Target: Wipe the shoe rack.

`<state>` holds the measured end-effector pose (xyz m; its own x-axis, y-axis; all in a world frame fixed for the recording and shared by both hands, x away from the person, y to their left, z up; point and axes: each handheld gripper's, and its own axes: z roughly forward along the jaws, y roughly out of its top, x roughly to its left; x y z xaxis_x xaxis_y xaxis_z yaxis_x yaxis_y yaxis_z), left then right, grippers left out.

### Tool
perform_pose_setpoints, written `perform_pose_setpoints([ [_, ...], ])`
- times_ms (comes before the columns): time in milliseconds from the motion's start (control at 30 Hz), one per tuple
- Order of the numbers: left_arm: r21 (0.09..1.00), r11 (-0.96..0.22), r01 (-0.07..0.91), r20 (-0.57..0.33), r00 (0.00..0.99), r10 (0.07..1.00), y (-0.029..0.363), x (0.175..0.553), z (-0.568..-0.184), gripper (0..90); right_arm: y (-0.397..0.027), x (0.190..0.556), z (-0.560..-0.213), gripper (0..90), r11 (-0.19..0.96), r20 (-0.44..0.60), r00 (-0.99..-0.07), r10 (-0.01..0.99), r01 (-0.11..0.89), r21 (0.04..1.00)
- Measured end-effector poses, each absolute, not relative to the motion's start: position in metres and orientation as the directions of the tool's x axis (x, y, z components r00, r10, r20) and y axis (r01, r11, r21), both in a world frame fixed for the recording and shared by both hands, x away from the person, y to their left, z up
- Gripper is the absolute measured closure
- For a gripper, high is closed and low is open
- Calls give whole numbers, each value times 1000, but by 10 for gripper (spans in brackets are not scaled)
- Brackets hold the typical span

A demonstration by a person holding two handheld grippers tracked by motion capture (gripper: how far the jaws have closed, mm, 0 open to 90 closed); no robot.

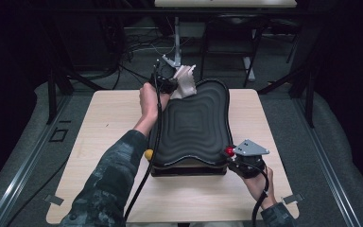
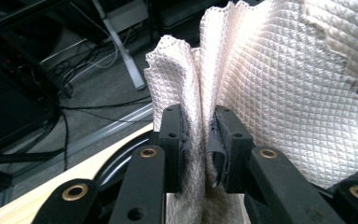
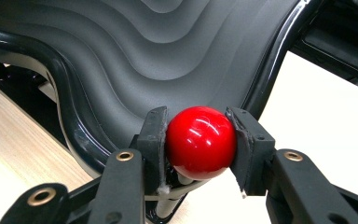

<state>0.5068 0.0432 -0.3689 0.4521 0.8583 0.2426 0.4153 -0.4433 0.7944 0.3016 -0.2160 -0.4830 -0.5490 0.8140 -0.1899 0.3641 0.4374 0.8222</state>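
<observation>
From the high view, a person is working at a wooden table (image 1: 104,118), the left gripper (image 1: 166,75) gripping a pale cloth (image 1: 185,82) at the far left corner of a black rippled tray (image 1: 194,125), while the right gripper (image 1: 238,158) is sitting at the tray's near right corner on a red ball knob (image 1: 229,151). In the left gripper view, the jaws are clamping a bunched fold of the waffle-weave cloth (image 2: 270,84) above the tray's rim. In the right gripper view, the jaws are pinching the glossy red ball knob (image 3: 201,142) just beside the tray's edge (image 3: 74,126).
</observation>
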Motion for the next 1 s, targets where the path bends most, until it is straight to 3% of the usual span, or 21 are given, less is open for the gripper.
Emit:
perform_pose_setpoints([
  [433,784,-442,435,275,395,877,59,513,-365,747,-216,302,-483,602,438,-190,-549,814,364,822],
  [1000,789,-393,473,248,339,907,95,514,-365,748,-216,302,-483,602,437,-189,-549,814,365,822],
])
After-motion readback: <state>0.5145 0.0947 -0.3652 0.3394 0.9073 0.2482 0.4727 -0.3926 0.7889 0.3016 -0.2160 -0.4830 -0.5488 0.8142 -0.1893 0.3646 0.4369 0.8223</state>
